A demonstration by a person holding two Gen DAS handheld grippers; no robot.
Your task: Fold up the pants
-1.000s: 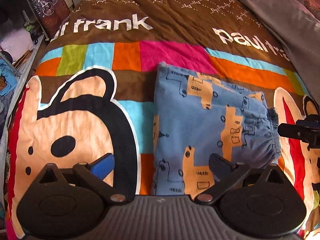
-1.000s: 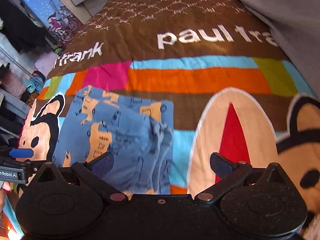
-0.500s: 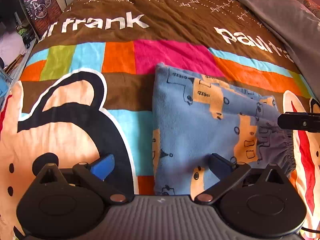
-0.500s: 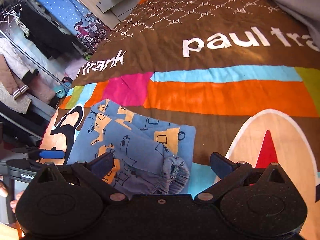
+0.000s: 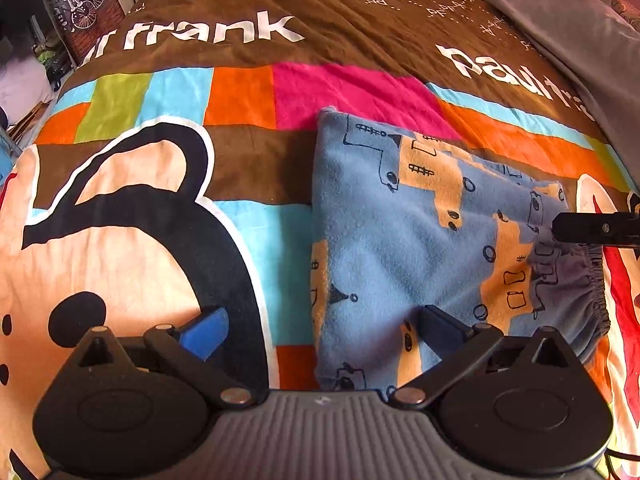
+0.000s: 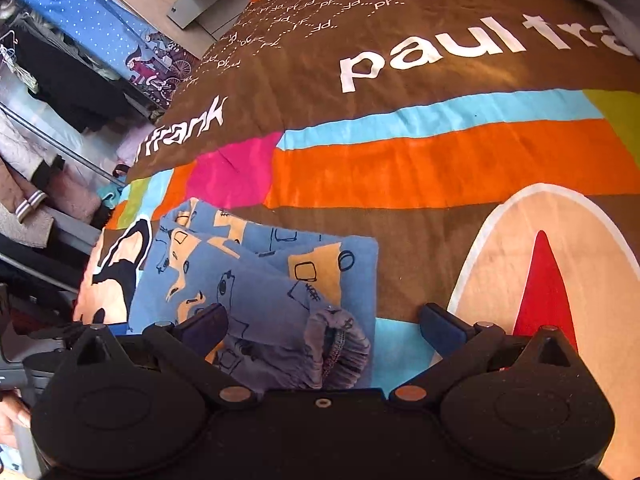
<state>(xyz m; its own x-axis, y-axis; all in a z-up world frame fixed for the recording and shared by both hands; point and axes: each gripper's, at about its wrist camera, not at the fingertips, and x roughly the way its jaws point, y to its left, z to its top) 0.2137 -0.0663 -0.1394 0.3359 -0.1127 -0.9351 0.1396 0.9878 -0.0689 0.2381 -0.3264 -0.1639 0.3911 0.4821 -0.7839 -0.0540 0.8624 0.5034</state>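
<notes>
Closer now, both wide-open, empty grippers [image 5: 322, 326] [image 6: 324, 326] hover over folded pants [image 5: 420, 240].

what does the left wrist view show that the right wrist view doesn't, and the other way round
Only the left wrist view shows the right claw's black tip reaching in over the pants' elastic waistband, plus the grey blanket at the far right. Only the right wrist view shows the clothes rack beside the bed, the floor, and the red shape printed on the bedspread. Both show the folded blue pants lying on the Paul Frank bedspread, and an open claw: the left claw and the right claw.
</notes>
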